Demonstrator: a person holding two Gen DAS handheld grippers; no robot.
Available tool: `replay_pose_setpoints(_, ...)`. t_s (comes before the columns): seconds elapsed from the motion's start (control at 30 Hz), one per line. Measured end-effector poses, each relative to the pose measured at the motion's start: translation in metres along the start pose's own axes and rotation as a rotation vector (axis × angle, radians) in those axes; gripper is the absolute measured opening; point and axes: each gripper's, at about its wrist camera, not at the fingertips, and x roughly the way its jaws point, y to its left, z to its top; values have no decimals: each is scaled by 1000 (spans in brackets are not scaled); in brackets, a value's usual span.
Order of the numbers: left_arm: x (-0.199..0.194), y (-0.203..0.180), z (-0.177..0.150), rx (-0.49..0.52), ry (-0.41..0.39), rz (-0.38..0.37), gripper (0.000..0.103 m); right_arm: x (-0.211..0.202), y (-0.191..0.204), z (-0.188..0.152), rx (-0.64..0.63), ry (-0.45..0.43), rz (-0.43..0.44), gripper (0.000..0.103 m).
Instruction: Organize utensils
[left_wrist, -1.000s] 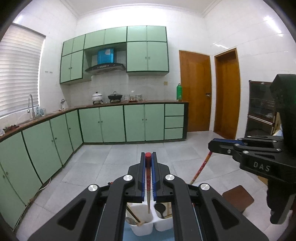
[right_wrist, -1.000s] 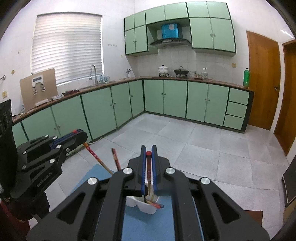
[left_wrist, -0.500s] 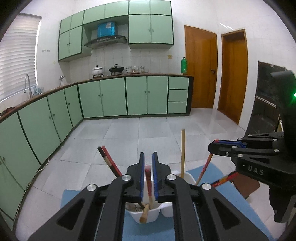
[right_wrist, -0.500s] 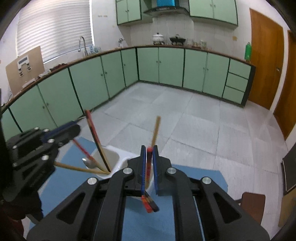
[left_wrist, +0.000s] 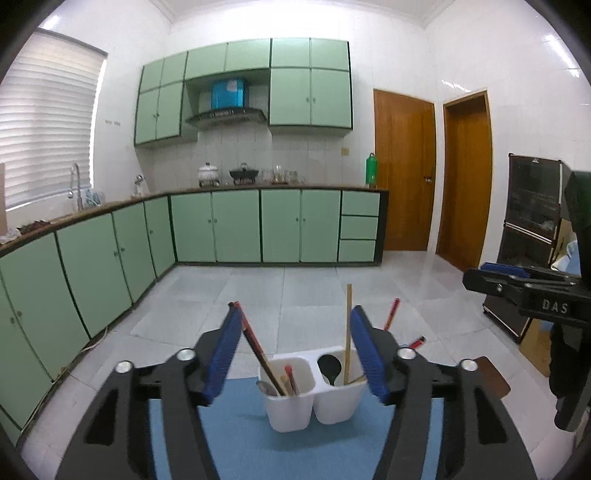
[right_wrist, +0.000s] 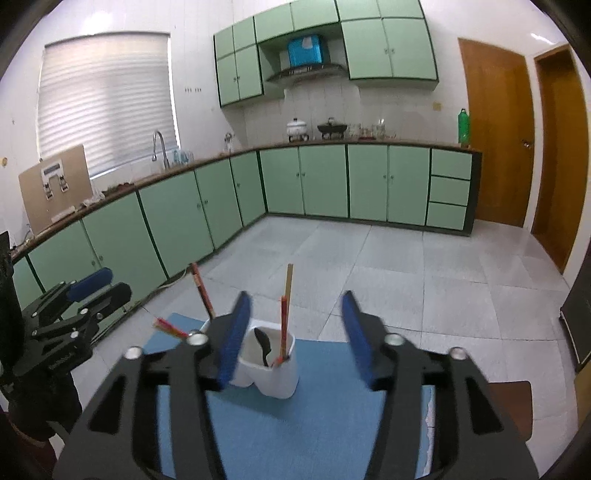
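- The left tool (left_wrist: 291, 347) has its blue-padded fingers (left_wrist: 221, 350) spread wide and holds nothing; it hangs just behind the white utensil holder (left_wrist: 312, 400).
- The right tool (right_wrist: 295, 332) is spread wide too and grips nothing, with the same holder (right_wrist: 269, 373) seen between its fingers (right_wrist: 354, 338).
- The holder is a white two-cup caddy standing on a blue mat (left_wrist: 251, 443) that covers the tabletop.
- In the left wrist view, the left cup holds dark and red chopsticks (left_wrist: 258, 350) leaning left, plus a spoon bowl (left_wrist: 264, 387) at its rim.
- The right cup holds a black spoon (left_wrist: 329, 365) and a pale wooden chopstick (left_wrist: 348, 332) standing nearly upright.
- Red chopsticks (left_wrist: 391, 314) poke out behind the left tool's right finger; which cup they sit in cannot be told from that view.
- In the right wrist view, a red chopstick (right_wrist: 283, 325) and the pale one (right_wrist: 289, 282) rise from the nearer cup beside the black spoon (right_wrist: 264, 345).
- Each tool shows at the edge of the other's view: the right one (left_wrist: 491, 275) on the right, the left one (right_wrist: 98, 291) on the left, both well apart from the holder.
- Green kitchen cabinets (left_wrist: 258, 225) line the walls behind.
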Motion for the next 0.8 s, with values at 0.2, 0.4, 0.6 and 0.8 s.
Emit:
replay_pose_setpoints(0.2, -47, -13, -30, -1, 3, 7, 78, -36, 8, -50, 3, -20, -7, 86)
replay_pose_setpoints(0.4, -79, -21, -62, -25, 36, 17, 87, -58, 24, -90, 8, 3, 13, 95)
replay_pose_setpoints(0.6, -104, -22, -81, -39, 49, 23, 93, -75, 39, -115, 8, 34, 19, 97)
replay_pose_setpoints(0.8, -122, -24, -89, -47, 50, 22, 94, -89, 53, -123, -28, 30, 4, 97)
